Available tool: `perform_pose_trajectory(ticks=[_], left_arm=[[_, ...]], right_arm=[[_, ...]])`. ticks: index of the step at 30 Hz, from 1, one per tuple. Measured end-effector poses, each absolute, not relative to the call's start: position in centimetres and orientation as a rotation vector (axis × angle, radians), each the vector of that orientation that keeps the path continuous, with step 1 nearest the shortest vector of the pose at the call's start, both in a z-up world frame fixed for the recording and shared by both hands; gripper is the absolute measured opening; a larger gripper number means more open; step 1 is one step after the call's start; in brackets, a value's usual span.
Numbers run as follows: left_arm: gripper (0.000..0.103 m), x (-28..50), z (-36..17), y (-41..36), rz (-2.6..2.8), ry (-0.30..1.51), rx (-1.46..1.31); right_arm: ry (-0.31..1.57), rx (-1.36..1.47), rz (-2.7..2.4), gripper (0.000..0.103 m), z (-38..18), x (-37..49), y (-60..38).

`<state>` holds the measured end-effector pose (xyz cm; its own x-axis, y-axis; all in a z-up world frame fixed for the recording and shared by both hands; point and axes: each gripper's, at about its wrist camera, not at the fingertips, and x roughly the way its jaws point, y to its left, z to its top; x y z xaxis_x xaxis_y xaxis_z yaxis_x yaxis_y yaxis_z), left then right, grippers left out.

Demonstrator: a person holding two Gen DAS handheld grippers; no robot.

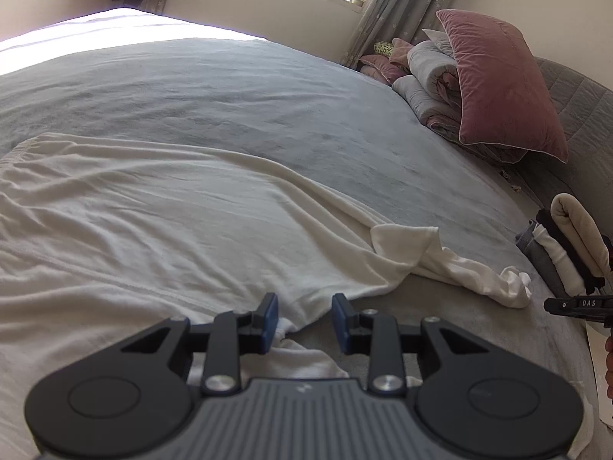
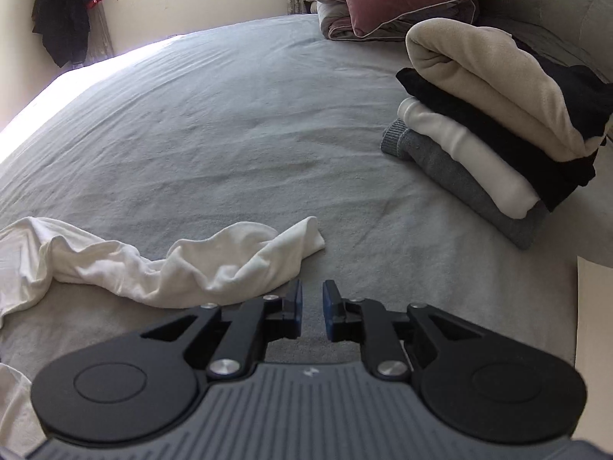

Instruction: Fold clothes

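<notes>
Your left gripper point(image 1: 304, 320) is spread, jaws straddling the near hem of the white garment point(image 1: 161, 226), nothing pinched. That garment lies flat on the grey bed point(image 1: 230, 88), filling the left wrist view from 9 to 6 o'clock, its sleeve point(image 1: 475, 272) trailing to 3 o'clock. Your right gripper point(image 2: 312, 312) is parted by a narrow gap, empty, just beside the sleeve end point(image 2: 245, 257) at 11 o'clock from its tips. Folded stack point(image 2: 498, 122) sits at 2 o'clock, well apart. Pink pillow point(image 1: 502, 80) at 1 o'clock by the headboard.
</notes>
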<state>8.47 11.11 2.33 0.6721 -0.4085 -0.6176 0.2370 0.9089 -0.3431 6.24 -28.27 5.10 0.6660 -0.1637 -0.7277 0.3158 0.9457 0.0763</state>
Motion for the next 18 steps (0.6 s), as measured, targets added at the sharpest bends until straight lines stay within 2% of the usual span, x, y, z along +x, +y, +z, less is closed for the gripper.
perform_pose_trajectory(ticks=[2, 5, 8, 12, 18], left_arm=[[0.032, 8.1, 2.7, 11.0, -0.385, 0.742, -0.237], [0.035, 7.4, 3.3, 10.6, -0.414, 0.724, -0.218], [0.040, 6.9, 3.7, 10.0, -0.439, 0.713, -0.194], [0.041, 7.6, 4.2, 8.3, -0.451, 0.702, -0.135], [0.047, 9.8, 4.7, 3.1, -0.492, 0.662, -0.001]], right_arm=[[0.795, 0.182, -0.245, 0.019, 6.1, 6.5, -27.3], [0.761, 0.167, -0.216, 0.037, 7.2, 7.4, -26.3], [0.717, 0.267, -0.179, 0.038, 7.5, 8.4, -26.9], [0.669, 0.369, -0.156, 0.038, 6.4, 9.9, -27.7], [0.712, 0.419, -0.169, 0.037, 3.6, 12.4, -28.6]])
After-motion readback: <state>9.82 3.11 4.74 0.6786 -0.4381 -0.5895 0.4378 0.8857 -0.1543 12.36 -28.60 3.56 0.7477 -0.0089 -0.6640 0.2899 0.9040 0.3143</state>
